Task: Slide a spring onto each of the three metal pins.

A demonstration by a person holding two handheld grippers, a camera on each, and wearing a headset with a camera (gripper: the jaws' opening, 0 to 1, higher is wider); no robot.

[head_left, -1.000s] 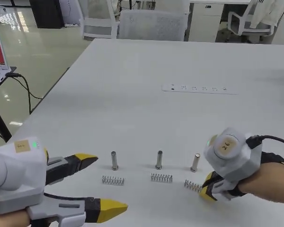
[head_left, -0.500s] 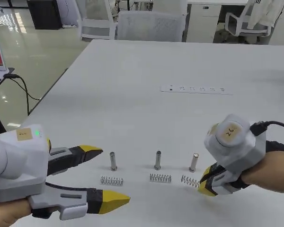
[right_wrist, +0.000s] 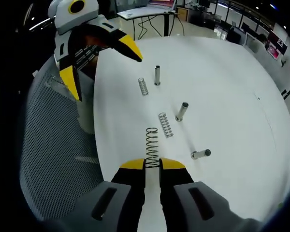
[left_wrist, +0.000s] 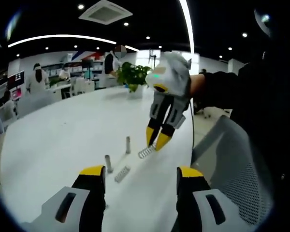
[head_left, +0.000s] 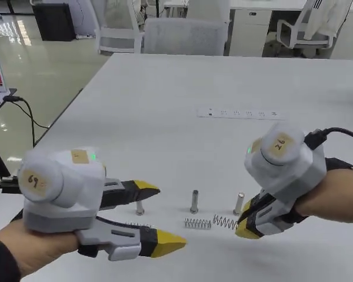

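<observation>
Shifted leftward, right hand-held gripper (head_left: pixel 242 229) labelled "26" grips a spring (head_left: pixel 225 221).

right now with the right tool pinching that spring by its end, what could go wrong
The right tool grips the spring only at one end, so it may bend or pop free when pressed onto the nearest pin. That pin stands unheld and might tip if bumped. The open left tool hangs near the left spring and could knock it.
</observation>
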